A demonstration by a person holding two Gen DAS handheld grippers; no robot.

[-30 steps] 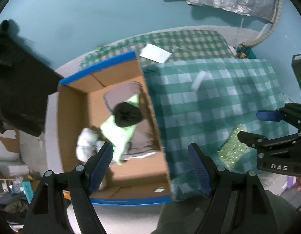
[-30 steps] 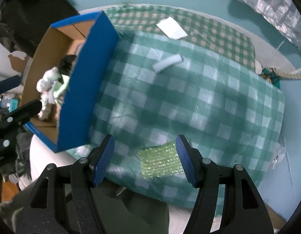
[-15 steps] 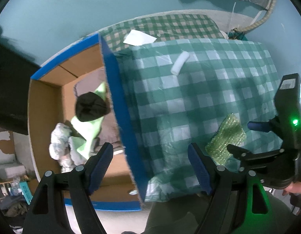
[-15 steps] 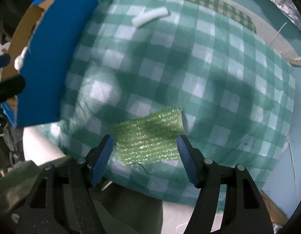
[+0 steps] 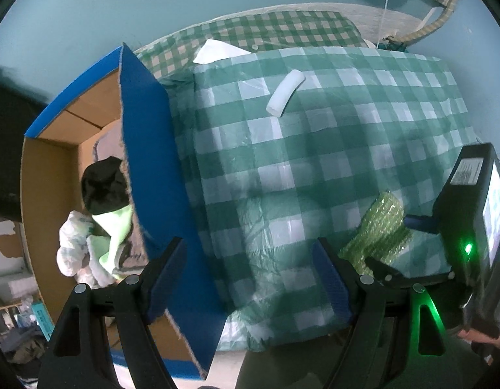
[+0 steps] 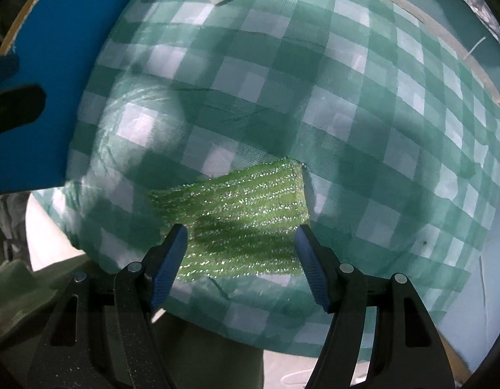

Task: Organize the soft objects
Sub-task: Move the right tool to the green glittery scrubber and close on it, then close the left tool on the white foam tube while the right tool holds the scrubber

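A glittery green sponge cloth (image 6: 246,217) lies near the front edge of the green checked tablecloth (image 6: 282,81); it also shows in the left wrist view (image 5: 376,230). My right gripper (image 6: 242,259) is open, its fingers straddling the cloth's near end. My left gripper (image 5: 250,275) is open and empty above the box wall and table edge. A blue cardboard box (image 5: 149,149) at the left holds a black soft item (image 5: 102,186), a light green cloth (image 5: 115,230) and a white bundle (image 5: 71,246). A white foam tube (image 5: 285,92) lies farther back on the table.
A white paper sheet (image 5: 217,52) lies at the table's far edge on a second checked cloth (image 5: 266,30). The blue box wall (image 6: 49,64) stands at the left in the right wrist view. A teal floor surrounds the table.
My right gripper has moved down and forward onto the green sponge cloth, which now lies between its fingers. My left gripper has shifted right, from over the box toward the table.
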